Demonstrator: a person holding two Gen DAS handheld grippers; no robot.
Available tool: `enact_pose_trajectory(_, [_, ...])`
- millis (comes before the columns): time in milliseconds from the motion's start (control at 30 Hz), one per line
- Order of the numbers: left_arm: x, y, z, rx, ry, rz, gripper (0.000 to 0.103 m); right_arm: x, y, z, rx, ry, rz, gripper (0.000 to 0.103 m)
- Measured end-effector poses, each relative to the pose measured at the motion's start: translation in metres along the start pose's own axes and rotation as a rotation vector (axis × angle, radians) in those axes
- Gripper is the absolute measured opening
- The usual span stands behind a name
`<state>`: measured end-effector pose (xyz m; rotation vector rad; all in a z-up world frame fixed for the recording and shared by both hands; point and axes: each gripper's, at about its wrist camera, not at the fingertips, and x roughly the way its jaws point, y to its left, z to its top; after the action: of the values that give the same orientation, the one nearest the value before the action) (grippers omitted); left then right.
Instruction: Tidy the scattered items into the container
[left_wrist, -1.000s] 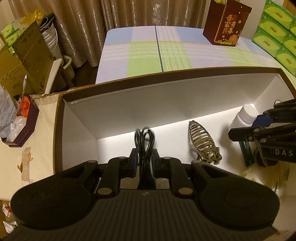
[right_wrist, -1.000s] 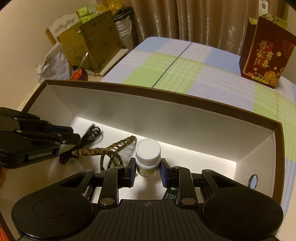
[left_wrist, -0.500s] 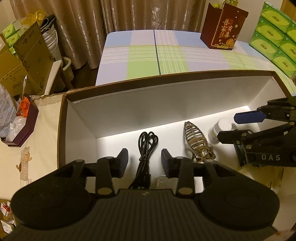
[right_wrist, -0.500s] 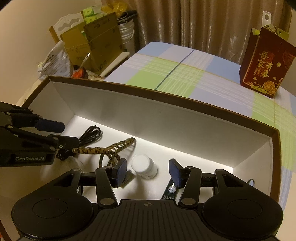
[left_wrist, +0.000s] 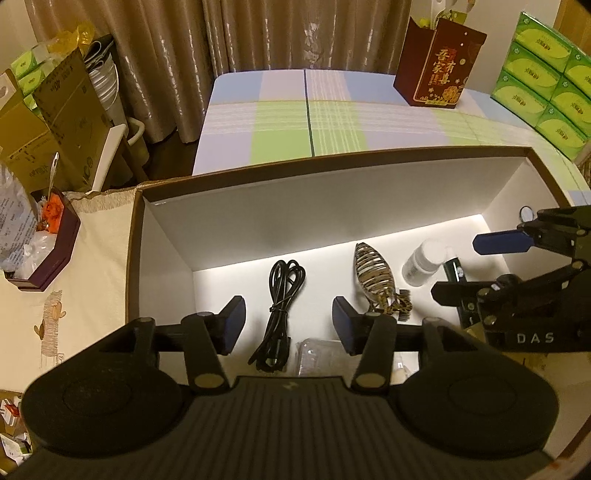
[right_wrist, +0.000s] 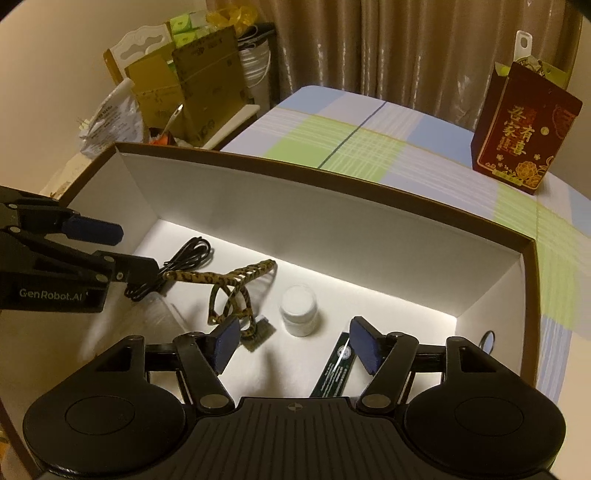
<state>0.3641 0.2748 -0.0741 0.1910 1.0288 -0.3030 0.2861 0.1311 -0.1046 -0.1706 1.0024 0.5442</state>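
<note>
A white box with a brown rim (left_wrist: 332, 158) holds the items; it also shows in the right wrist view (right_wrist: 332, 184). A coiled black cable (left_wrist: 280, 295) lies on its floor between the open jaws of my left gripper (left_wrist: 288, 319). My right gripper (right_wrist: 299, 341) is open above a white pill bottle (right_wrist: 299, 310), which stands on the floor. A leopard-print hair clip (left_wrist: 376, 280) lies between cable and bottle (left_wrist: 421, 264). A dark green tube (right_wrist: 334, 369) lies by the right finger. A clear plastic item (left_wrist: 317, 356) lies near the left gripper.
A checked cloth surface (left_wrist: 314, 122) lies behind the box, with a dark red gift bag (left_wrist: 439, 70) and green tissue packs (left_wrist: 546, 74) on it. Cardboard boxes (left_wrist: 55, 122) and a small purple tray (left_wrist: 48, 243) stand to the left.
Both grippers have opened and risen. The left let go of the black cable; the right let go of the white bottle. Both items now rest on the box floor.
</note>
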Motion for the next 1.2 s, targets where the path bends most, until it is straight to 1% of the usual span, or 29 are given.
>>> enact_pose_trajectory(100, [-0.007,-0.001,-0.001,-0.004,-0.012,0.006,0.051,-0.009,0.003,-0.003,-0.004,-0.009,0.003,0.066])
enact_pose_trajectory(200, [-0.015,-0.002,-0.003,-0.005,-0.022,0.012,0.057,-0.019,0.008,-0.006,-0.01,-0.025,-0.004,0.075])
enact_pose_trajectory(233, [-0.018,-0.002,-0.003,-0.005,-0.026,0.015,0.063,-0.023,0.009,-0.007,-0.011,-0.033,-0.005,0.078])
enact_pose_trajectory(300, [-0.025,-0.004,-0.004,-0.004,-0.038,0.021,0.064,-0.031,0.012,-0.01,-0.012,-0.048,-0.006,0.083])
enact_pose_trajectory(367, [-0.031,-0.005,-0.005,-0.006,-0.049,0.026,0.065,-0.039,0.015,-0.014,-0.013,-0.061,-0.017,0.092])
enact_pose_trajectory(533, [-0.049,-0.008,-0.009,-0.017,-0.077,0.037,0.071,-0.058,0.021,-0.022,-0.013,-0.095,-0.04,0.1])
enact_pose_trajectory(633, [-0.06,-0.011,-0.013,-0.018,-0.099,0.044,0.079,-0.067,0.024,-0.028,-0.007,-0.106,-0.048,0.101])
enact_pose_trajectory(733, [-0.071,-0.014,-0.016,-0.018,-0.121,0.055,0.081,-0.076,0.028,-0.034,-0.002,-0.121,-0.063,0.101])
enact_pose_trajectory(867, [-0.089,-0.02,-0.024,-0.01,-0.16,0.089,0.089,-0.089,0.032,-0.044,-0.004,-0.148,-0.092,0.101])
enact_pose_trajectory(1100, [-0.116,-0.031,-0.04,-0.001,-0.202,0.124,0.096,-0.112,0.04,-0.062,0.012,-0.178,-0.098,0.101])
enact_pose_trajectory(1133, [-0.12,-0.033,-0.043,-0.003,-0.207,0.126,0.098,-0.115,0.041,-0.065,0.016,-0.181,-0.098,0.101])
enact_pose_trajectory(1200, [-0.127,-0.036,-0.048,-0.007,-0.217,0.119,0.099,-0.123,0.043,-0.069,0.021,-0.193,-0.096,0.101])
